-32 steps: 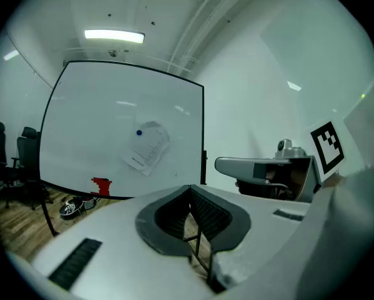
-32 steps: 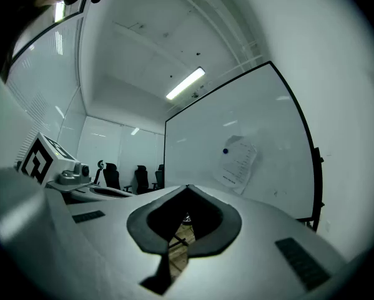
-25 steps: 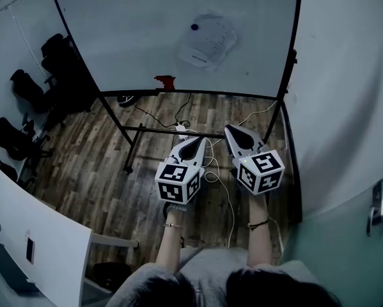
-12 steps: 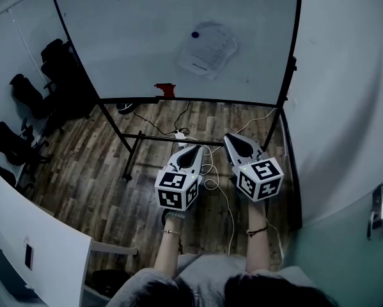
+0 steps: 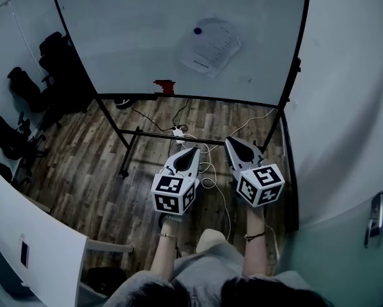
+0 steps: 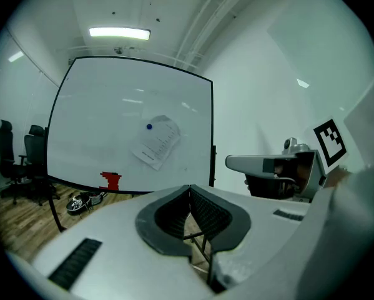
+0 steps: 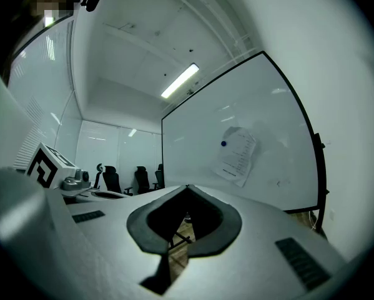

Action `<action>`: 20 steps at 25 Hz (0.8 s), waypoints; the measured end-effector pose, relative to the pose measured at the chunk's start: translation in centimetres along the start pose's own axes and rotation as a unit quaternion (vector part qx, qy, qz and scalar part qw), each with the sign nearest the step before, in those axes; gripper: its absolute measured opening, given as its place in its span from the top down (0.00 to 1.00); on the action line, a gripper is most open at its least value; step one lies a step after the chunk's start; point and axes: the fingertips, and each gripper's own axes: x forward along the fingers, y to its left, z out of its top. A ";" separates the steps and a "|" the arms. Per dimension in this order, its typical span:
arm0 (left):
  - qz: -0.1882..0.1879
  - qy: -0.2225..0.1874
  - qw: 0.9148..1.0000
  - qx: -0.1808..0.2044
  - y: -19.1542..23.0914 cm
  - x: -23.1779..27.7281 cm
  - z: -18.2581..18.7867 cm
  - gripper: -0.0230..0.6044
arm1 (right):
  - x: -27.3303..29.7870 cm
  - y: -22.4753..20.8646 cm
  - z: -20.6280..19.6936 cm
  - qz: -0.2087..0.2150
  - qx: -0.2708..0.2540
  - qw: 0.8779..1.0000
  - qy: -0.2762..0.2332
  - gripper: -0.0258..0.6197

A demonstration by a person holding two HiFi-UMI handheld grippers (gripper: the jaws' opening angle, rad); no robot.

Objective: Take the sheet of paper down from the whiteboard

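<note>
A white printed sheet of paper hangs tilted on the whiteboard, pinned at its upper left by a blue magnet. The sheet of paper and the magnet also show in the left gripper view, and the sheet of paper in the right gripper view. My left gripper and right gripper are held side by side well short of the board, pointing toward it. Both are shut with nothing between their jaws.
A red eraser sits on the board's bottom rail. Cables and a power strip lie on the wooden floor under the board's stand. Black office chairs stand at the left. A white wall and a door handle are at the right.
The head view has shifted slightly, so the board sits a little lower in frame. Both grippers stay shut and side by side; the left one has drifted slightly downward.
</note>
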 end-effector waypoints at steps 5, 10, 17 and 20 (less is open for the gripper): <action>0.013 -0.008 1.000 0.002 2.0 2.0 0.8 0.95 | 2.9 -1.4 0.3 0.010 0.002 1.000 -0.005 0.96; 0.024 -0.014 1.000 0.004 4.2 5.1 3.0 0.95 | 7.0 -3.5 2.0 0.024 -0.002 1.000 -0.004 0.96; 0.044 -0.013 0.999 -0.003 7.3 8.8 4.9 0.95 | 11.5 -6.6 3.5 0.033 0.000 0.999 0.005 0.96; 0.045 -0.010 0.999 0.001 8.1 10.8 5.2 0.95 | 13.2 -7.8 4.0 0.038 0.000 0.999 0.003 0.96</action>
